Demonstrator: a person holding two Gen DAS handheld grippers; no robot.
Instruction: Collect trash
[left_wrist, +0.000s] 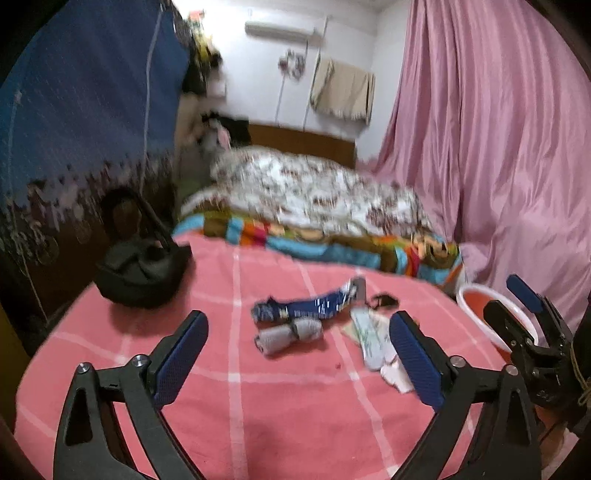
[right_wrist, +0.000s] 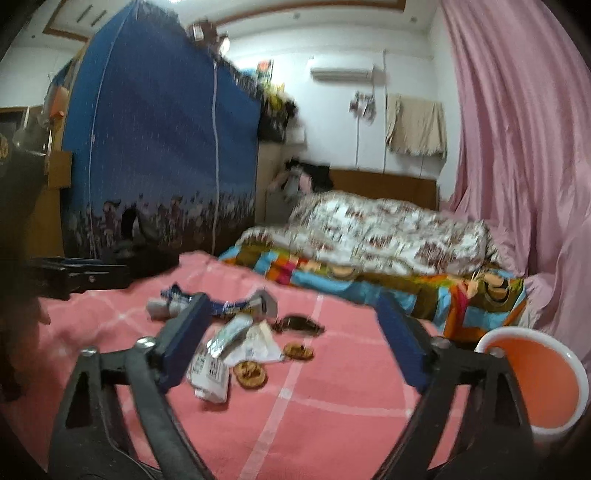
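Two empty grippers hover over litter strewn on a pink checked bedspread, beside an orange bin

Left wrist view: the left gripper (left_wrist: 297, 363) hangs wide open, holding nothing, above a blue wrapper (left_wrist: 306, 306) and a grey roll (left_wrist: 290, 334); a white wrapper (left_wrist: 373, 338) lies against its right finger, and the right gripper (left_wrist: 524, 314) hovers over the orange bin (left_wrist: 476, 295), so a sideways reach risks a clash. Right wrist view: the right gripper (right_wrist: 291, 343) is spread wide and empty, with silver wrappers (right_wrist: 229, 338), crumpled paper (right_wrist: 258, 343), two brown rounds (right_wrist: 251, 373) and a dark scrap (right_wrist: 299, 323) overlapping; a grab could pinch the soft bedspread (right_wrist: 332, 406) or drag neighbours, and the bin (right_wrist: 576, 365) sits at the bed's edge, where a nudge may tip it
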